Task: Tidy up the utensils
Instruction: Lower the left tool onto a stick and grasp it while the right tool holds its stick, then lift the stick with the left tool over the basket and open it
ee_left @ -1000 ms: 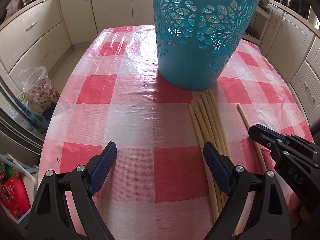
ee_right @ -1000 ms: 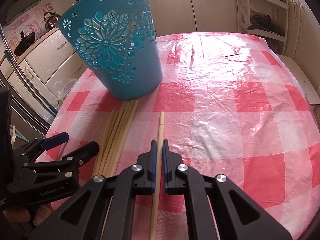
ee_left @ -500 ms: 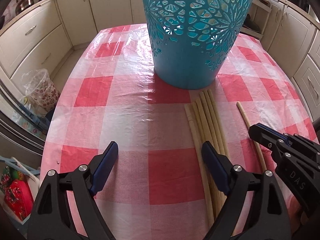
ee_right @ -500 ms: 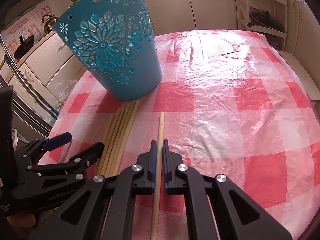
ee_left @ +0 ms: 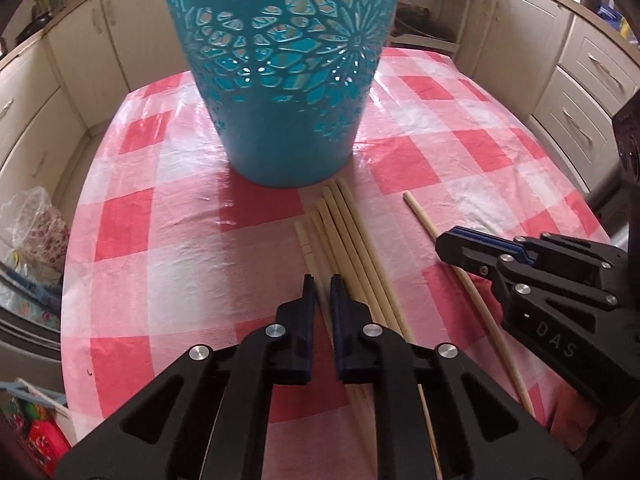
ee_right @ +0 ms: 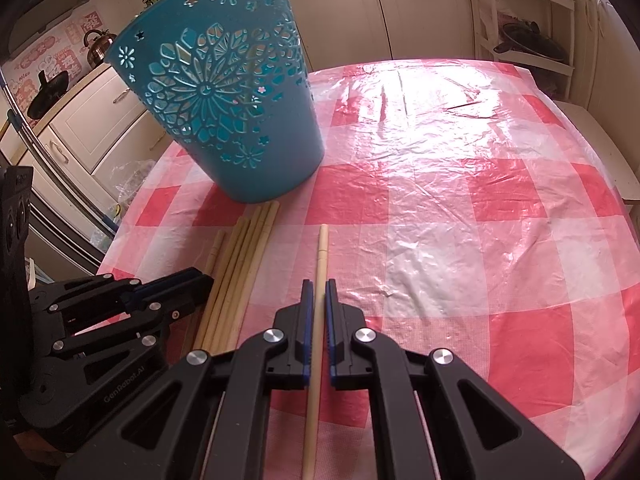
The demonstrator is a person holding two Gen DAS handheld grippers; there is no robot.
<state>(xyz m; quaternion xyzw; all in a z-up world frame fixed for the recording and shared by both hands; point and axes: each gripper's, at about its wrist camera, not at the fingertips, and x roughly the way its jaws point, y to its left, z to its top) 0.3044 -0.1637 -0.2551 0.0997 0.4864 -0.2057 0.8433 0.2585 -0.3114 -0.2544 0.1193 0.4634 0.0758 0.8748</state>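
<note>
A teal cut-out basket (ee_left: 280,100) (ee_right: 224,120) stands upright on the red-checked tablecloth (ee_left: 160,248). Several pale wooden chopsticks (ee_left: 356,240) (ee_right: 244,256) lie side by side just in front of it. My left gripper (ee_left: 322,282) is closing its jaws on the leftmost chopstick (ee_left: 304,240) of that bundle, pads against it. One chopstick (ee_right: 322,248) lies apart on the right, and my right gripper (ee_right: 316,284) is shut on it, low over the cloth. Each gripper shows in the other's view: the right gripper (ee_left: 452,240) and the left gripper (ee_right: 200,280).
Cream kitchen cabinets (ee_left: 580,80) ring the table. A plastic bag (ee_left: 32,232) sits on the floor off the left edge. A kettle (ee_right: 96,46) stands on the far counter, and a white shelf rack (ee_right: 528,40) stands behind the table. Bare tablecloth (ee_right: 480,220) spreads to the right.
My left gripper went from wide open to closed around the leftmost chopstick, rolling and shifting slightly right. The right gripper stayed still, shut on its chopstick.
</note>
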